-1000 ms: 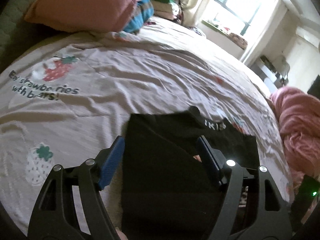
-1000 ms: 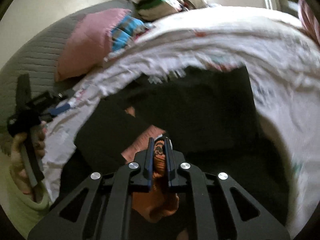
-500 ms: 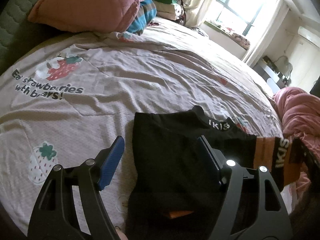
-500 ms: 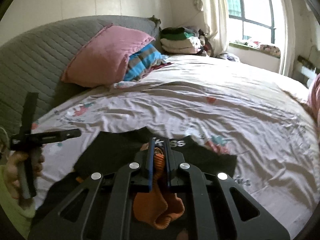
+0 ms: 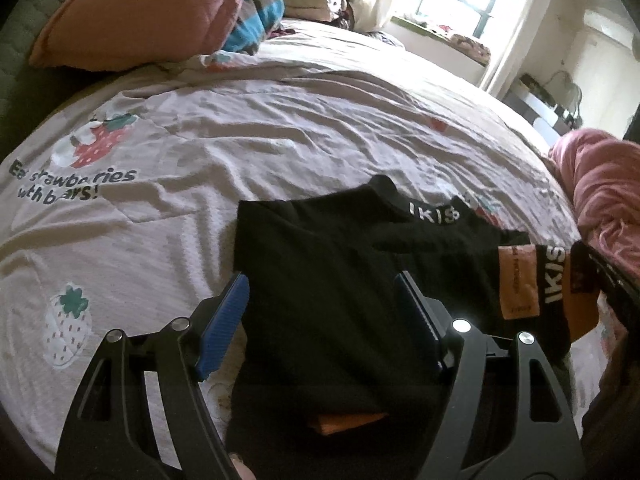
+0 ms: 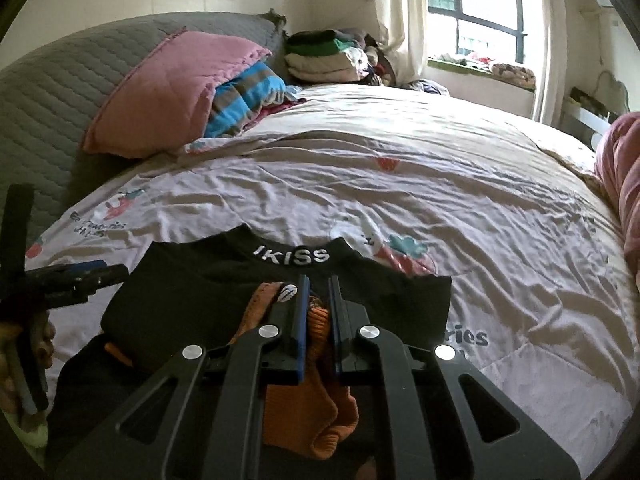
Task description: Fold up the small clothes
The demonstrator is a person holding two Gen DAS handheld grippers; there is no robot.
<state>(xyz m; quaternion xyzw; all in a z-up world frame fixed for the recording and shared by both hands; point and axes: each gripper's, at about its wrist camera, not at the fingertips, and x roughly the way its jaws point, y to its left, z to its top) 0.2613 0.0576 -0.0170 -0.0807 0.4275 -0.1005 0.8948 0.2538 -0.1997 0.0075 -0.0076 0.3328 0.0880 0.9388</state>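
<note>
- Fingers of the left gripper, faced with blue ribbed pads, stand spread wide above the black knit top with orange trim; nothing sits between them, and whether their tips touch the cloth cannot be told.
- Fingers of the right gripper are drawn close together and pinch a bunched orange ribbed cuff of that same top, which hangs in folds below the pads.
- The black top lies near the front edge of the bed, on the pale pink bedsheet printed with strawberries and dark lettering, partly folded, with its collar turned away from the cameras.
- White "IKISS" letters run along the collar in the right wrist view.
- In the left wrist view a black sleeve end with an orange patch and white lettering stretches off to the right toward the right gripper, raised at that end.
- A sliver of orange fabric shows under the near black fold.
- The person's left hand appears at the left edge of the right wrist view, wrapped round the left gripper's handle.
- At the head of the bed a pink quilted pillow leans on a grey quilted headboard, with a blue and grey striped cloth just beside it.
- A stack of folded clothes sits in the far corner near the window.
- A rumpled pink blanket lies at the right side of the bed.
</note>
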